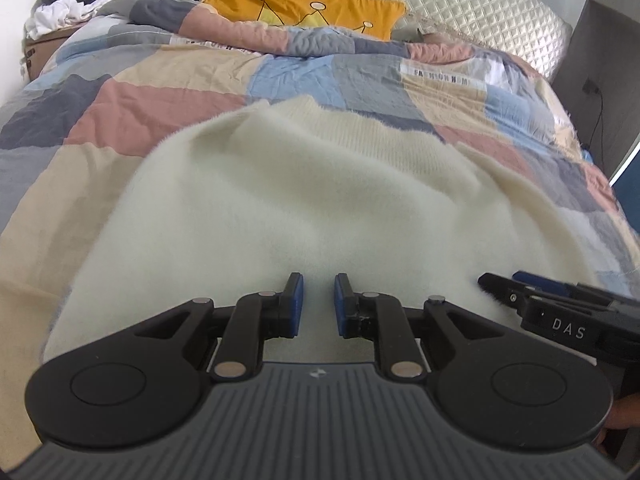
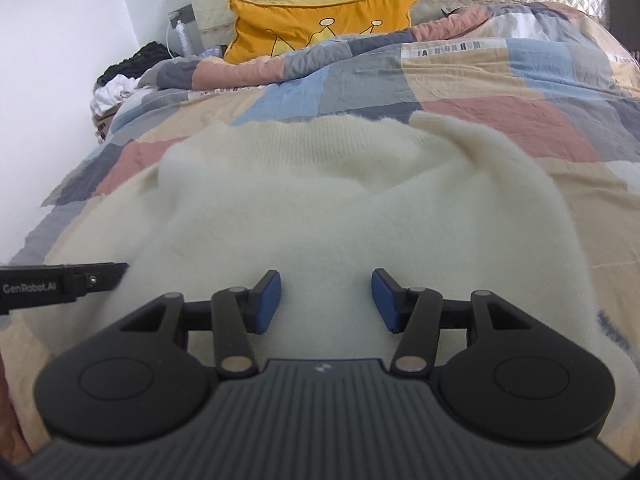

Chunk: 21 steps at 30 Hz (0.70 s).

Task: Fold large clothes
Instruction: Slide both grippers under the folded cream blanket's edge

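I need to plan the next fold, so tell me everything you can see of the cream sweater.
The cream sweater looks fluffy and soft, with a ribbed band along its far edge. It lies spread but rumpled on the patchwork quilt, one part bunched up at the far right. Both grippers hover above its near edge, jaws apart, with nothing gripped.

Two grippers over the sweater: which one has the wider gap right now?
The right gripper: its blue pads stand well apart over the cream sweater. The left gripper shows only a narrow gap, nothing pinched.

Patchwork quilt, yellow cushion — quilted headboard behind
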Tool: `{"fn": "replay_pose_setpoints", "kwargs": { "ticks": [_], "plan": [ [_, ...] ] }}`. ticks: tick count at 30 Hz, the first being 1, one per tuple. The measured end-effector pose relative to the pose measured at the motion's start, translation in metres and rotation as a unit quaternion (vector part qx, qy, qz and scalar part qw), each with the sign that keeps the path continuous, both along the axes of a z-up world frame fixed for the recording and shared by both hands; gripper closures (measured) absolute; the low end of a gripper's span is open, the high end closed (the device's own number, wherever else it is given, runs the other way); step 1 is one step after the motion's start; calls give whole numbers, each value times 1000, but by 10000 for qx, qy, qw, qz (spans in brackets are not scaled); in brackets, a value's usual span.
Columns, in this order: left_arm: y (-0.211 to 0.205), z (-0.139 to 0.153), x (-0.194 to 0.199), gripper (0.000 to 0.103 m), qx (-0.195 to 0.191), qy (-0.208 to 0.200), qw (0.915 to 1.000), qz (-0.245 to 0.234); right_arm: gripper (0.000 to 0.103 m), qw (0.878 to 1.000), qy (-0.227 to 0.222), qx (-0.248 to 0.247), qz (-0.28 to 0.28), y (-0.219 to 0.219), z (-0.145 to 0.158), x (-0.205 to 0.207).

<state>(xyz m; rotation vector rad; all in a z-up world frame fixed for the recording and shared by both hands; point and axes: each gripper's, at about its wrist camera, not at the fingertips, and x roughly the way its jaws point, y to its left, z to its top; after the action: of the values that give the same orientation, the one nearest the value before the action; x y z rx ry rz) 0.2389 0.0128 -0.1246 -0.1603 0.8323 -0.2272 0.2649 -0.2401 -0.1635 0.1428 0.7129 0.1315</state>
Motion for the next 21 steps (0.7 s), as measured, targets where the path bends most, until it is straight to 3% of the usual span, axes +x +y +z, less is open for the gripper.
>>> {"fn": "replay_pose_setpoints", "kwargs": {
  "ticks": [8, 14, 18, 21],
  "plan": [
    [20, 13, -45, 69, -1054, 162, 9940, 258, 49, 9964, -36, 839, -74, -6, 14, -30],
    [45, 3, -69, 66, -1690, 551, 9807, 818, 49, 9811, 184, 1927, 85, -4, 15, -55],
    [57, -5, -71, 44, -2015, 725, 9707, 1091, 49, 9759, 450, 2114, 309, 6, 8, -57],
    [60, -11, -67, 37, -2010, 844, 9678, 1262, 49, 9742, 562, 2161, 333, 10, 5, -53]
  ]
}}
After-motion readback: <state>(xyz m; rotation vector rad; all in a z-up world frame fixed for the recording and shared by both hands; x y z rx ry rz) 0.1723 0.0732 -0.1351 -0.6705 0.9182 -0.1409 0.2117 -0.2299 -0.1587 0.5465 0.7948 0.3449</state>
